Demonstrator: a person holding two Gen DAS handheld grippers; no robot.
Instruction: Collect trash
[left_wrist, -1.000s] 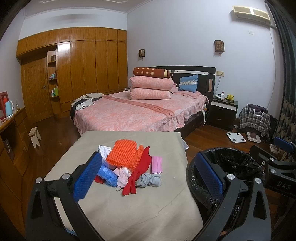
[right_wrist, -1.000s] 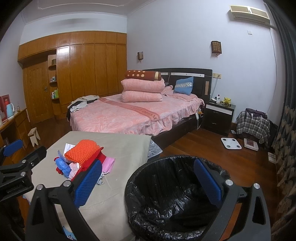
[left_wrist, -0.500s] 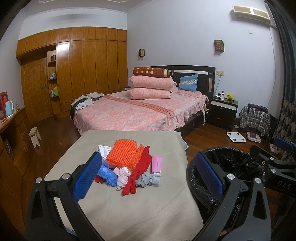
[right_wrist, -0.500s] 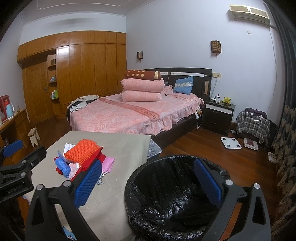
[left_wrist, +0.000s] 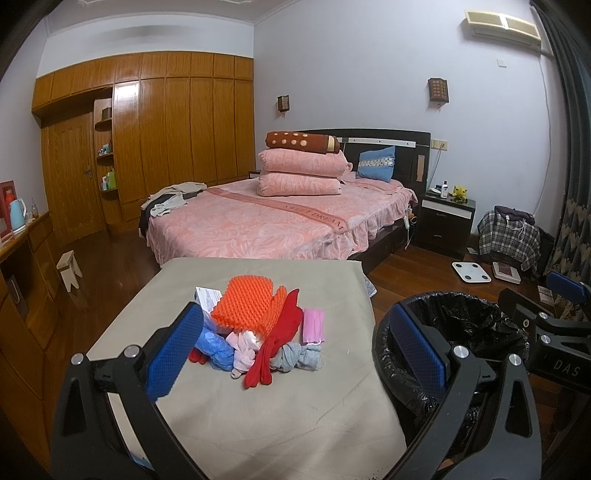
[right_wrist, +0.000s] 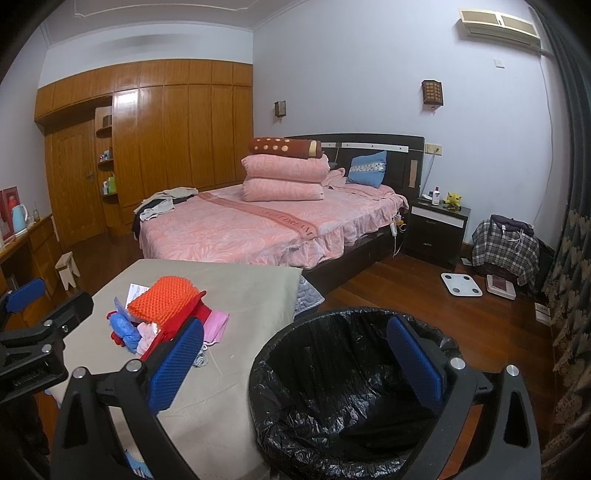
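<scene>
A heap of trash lies mid-table on the beige cloth (left_wrist: 258, 413): an orange foam net (left_wrist: 245, 306), a red glove (left_wrist: 275, 350), a pink face mask (left_wrist: 314, 325), a blue glove (left_wrist: 216, 347), pale rags (left_wrist: 243, 349) and a grey rag (left_wrist: 299, 356). My left gripper (left_wrist: 295, 350) hovers open just short of the heap, nothing between its blue pads (left_wrist: 173, 354). To the right of the table stands a bin with a black liner (right_wrist: 332, 387). My right gripper (right_wrist: 295, 363) hangs open above the bin's near rim. The heap (right_wrist: 162, 314) shows left in that view.
A pink bed (left_wrist: 273, 218) stands beyond the table, wooden wardrobes (left_wrist: 166, 140) on the back wall. A small stool (left_wrist: 70, 267) sits on the wood floor at left. A nightstand (left_wrist: 445, 221), a scale (left_wrist: 471, 271) and a plaid-covered pile (left_wrist: 509, 232) are at right.
</scene>
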